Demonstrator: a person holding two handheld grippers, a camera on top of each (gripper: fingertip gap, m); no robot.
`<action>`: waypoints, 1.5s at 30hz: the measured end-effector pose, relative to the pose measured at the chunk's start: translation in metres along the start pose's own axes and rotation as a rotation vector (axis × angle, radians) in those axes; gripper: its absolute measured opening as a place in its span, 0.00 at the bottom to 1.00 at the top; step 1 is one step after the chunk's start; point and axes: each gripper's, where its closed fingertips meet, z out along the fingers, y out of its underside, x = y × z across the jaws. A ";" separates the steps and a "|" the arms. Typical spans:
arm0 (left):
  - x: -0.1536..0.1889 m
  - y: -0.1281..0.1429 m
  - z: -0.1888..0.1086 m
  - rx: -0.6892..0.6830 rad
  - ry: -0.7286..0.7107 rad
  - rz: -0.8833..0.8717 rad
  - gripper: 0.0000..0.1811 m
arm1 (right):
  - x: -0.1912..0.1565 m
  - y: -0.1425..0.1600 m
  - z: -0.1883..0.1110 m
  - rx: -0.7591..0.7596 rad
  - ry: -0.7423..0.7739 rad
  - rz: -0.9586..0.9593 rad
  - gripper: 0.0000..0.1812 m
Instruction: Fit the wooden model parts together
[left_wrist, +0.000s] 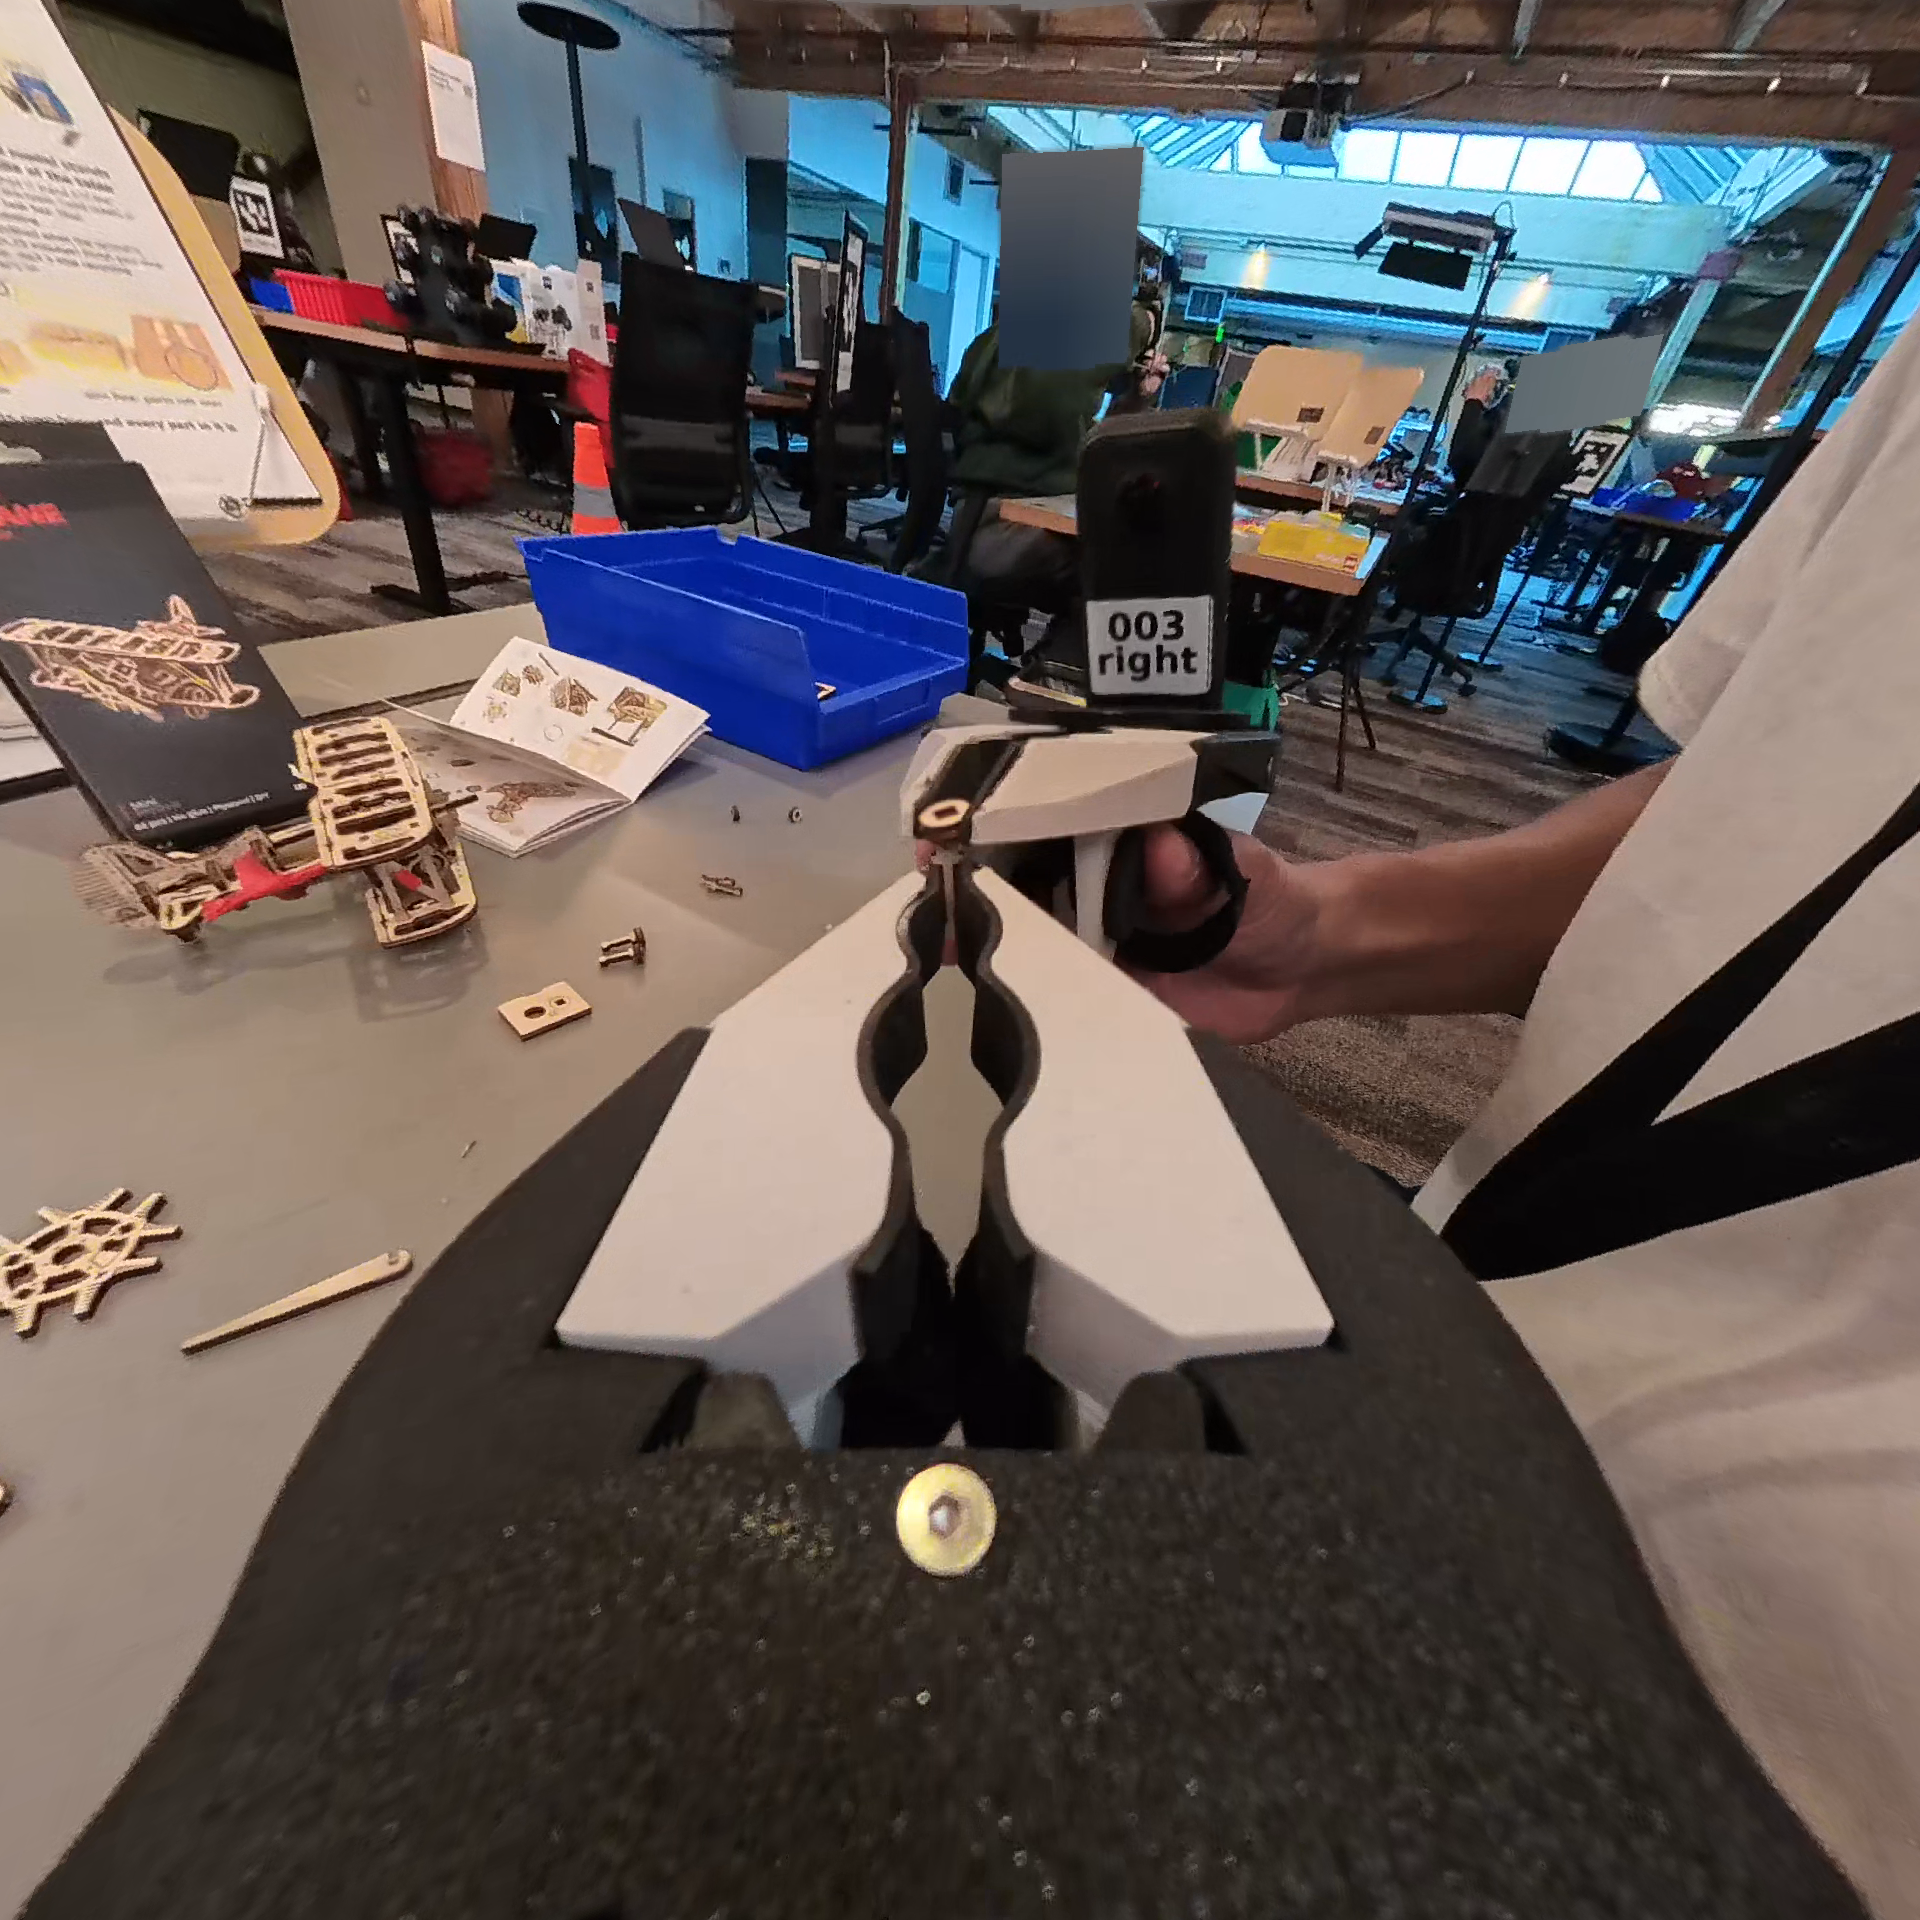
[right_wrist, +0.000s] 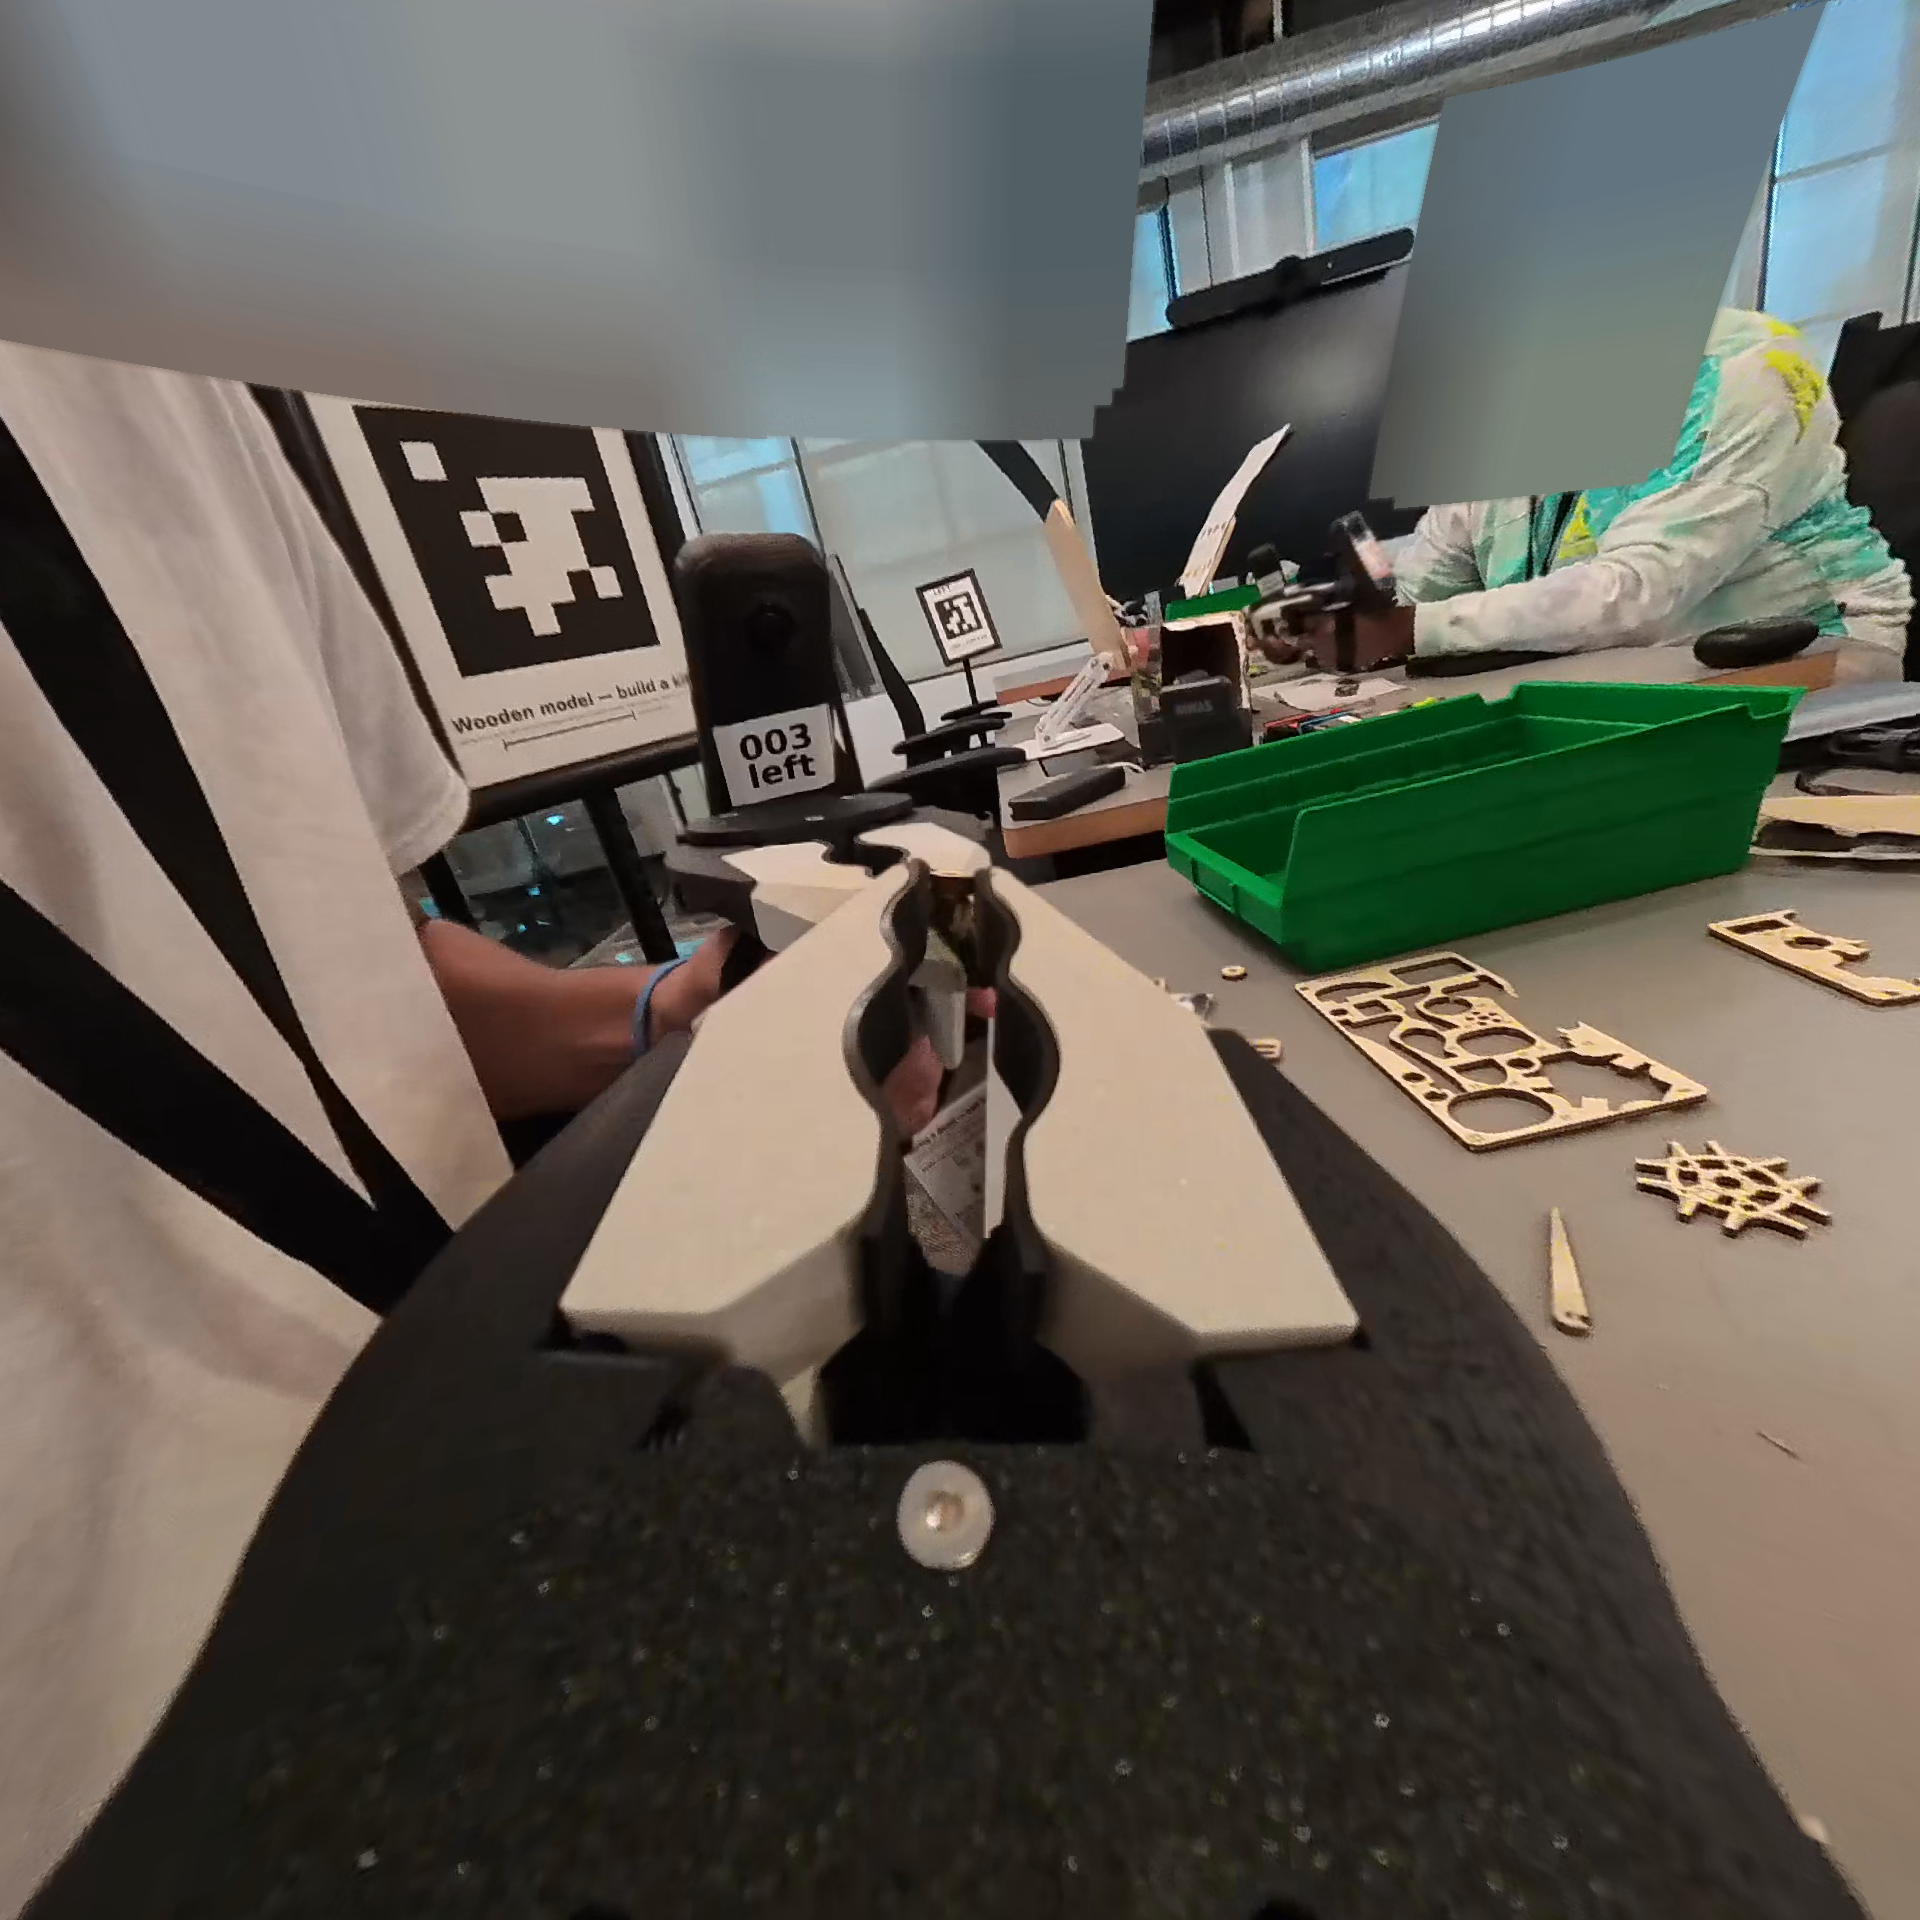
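- The left gripper is lifted off the table with its jaws drawn almost together, nipping a thin pale wooden stick at the very tips; only a sliver of it shows.
- Nose to nose with it is the right gripper, jaws also nearly closed on a small wooden ring piece with a hole in it, seen at its tip from the left wrist view. I judge the two are held up at chest height so the stick can be lined up with that hole, both cameras looking along the joint.
- In the right wrist view the meeting point is crowded; whether stick and ring are touching I cannot tell.
- Down on the grey table lie loose parts within easy reach: a spoked wooden wheel, a tapered wooden pick, and a small flat plate with holes.
- A punched-out parts sheet lies just beyond the wheel, mostly emptied.
- Farther back stands the half-built biplane model with its red body, set aside, presumably awaiting this sub-assembly.
- Beside it the instruction booklet lies open, and the dark kit box leans upright.
- Behind those sit a blue bin and, on the other side, a green bin.
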 end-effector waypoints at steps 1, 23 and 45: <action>0.001 -0.001 -0.001 0.006 0.000 0.003 0.00 | -0.001 -0.001 0.001 0.012 -0.007 0.011 0.04; -0.002 -0.012 -0.007 0.040 -0.114 0.142 0.00 | -0.004 -0.009 0.005 0.072 0.053 -0.054 0.04; -0.004 -0.004 0.000 0.009 -0.100 0.108 0.00 | 0.002 -0.003 -0.002 -0.018 0.087 -0.118 0.05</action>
